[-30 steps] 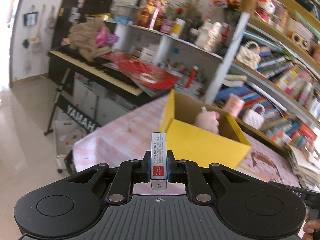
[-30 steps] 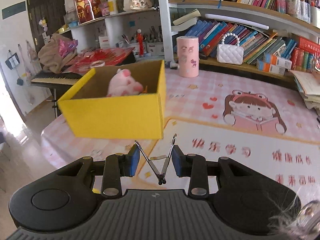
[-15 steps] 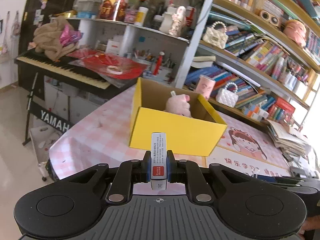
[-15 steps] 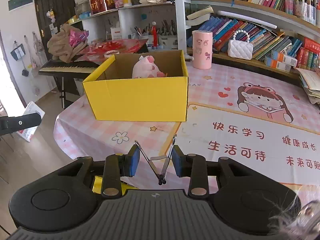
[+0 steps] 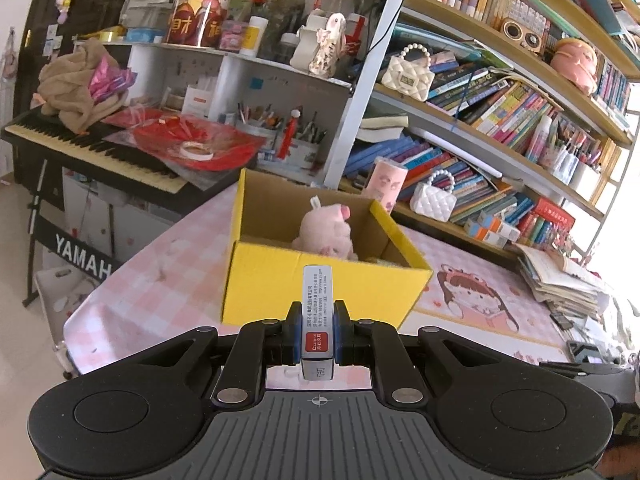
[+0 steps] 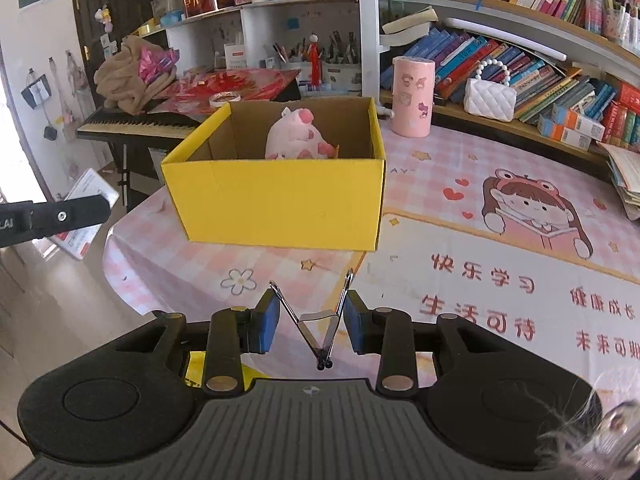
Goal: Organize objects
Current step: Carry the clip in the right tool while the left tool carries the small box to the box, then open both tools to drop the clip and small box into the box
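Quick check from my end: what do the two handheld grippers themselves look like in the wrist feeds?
Both the left gripper and the right gripper share one build: matte black bodies with a ribbed grey deck, a small crosshair mark, round recessed discs, silver pivot pins and blue pads. No cables or sleeves show.

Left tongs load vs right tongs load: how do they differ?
The left tongs clamp a small grey box with a red label: solid, flat-sided, upright, filling the gap. The right tongs clamp a binder clip by its thin wire handles, splayed in a V, so their pads stand wider apart. Both are held off the table, short of the yellow box.
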Tool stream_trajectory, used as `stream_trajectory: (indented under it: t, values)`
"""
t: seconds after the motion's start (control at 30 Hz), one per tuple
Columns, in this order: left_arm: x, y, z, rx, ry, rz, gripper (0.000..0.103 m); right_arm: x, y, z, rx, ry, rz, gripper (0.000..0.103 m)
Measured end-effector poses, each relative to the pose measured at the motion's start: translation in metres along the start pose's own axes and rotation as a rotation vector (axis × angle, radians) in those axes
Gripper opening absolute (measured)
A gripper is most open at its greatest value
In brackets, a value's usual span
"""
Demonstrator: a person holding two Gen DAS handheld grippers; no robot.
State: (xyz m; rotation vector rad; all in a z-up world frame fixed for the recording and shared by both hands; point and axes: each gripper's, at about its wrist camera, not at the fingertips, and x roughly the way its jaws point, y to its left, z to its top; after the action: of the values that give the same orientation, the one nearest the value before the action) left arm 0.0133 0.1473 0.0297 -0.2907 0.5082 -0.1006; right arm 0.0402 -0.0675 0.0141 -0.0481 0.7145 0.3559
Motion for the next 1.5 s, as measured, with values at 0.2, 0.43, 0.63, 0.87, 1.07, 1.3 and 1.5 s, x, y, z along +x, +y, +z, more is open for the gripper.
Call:
stream_trajectory:
  t: [0.2, 0.43, 0.63, 0.87, 1.07, 1.3, 1.5]
  values:
    - [0.025, -0.007, 0.023, 0.009, -0.028, 0.027, 0.013, 0.022, -0.012, 0.029, 0.003, -0.019, 0.031, 0.033]
    - [0.065, -0.012, 0.057, 0.002, -0.079, 0.081, 0.013, 0.047, -0.027, 0.089, -0.037, -0.127, 0.067, 0.033]
    - [0.111, -0.016, 0.07, -0.011, -0.051, 0.139, 0.013, 0.09, -0.031, 0.13, -0.13, -0.16, 0.091, 0.033]
    - [0.154, -0.024, 0.067, 0.002, 0.017, 0.19, 0.013, 0.143, -0.028, 0.135, -0.252, -0.086, 0.147, 0.033]
    - [0.177, -0.026, 0.063, 0.004, 0.07, 0.22, 0.013, 0.165, -0.028, 0.129, -0.333, -0.016, 0.217, 0.033]
    - [0.196, -0.022, 0.055, -0.014, 0.132, 0.25, 0.013, 0.175, -0.036, 0.127, -0.339, 0.014, 0.278, 0.034]
    - [0.205, -0.021, 0.049, -0.02, 0.163, 0.256, 0.013, 0.175, -0.036, 0.128, -0.355, 0.012, 0.296, 0.043]
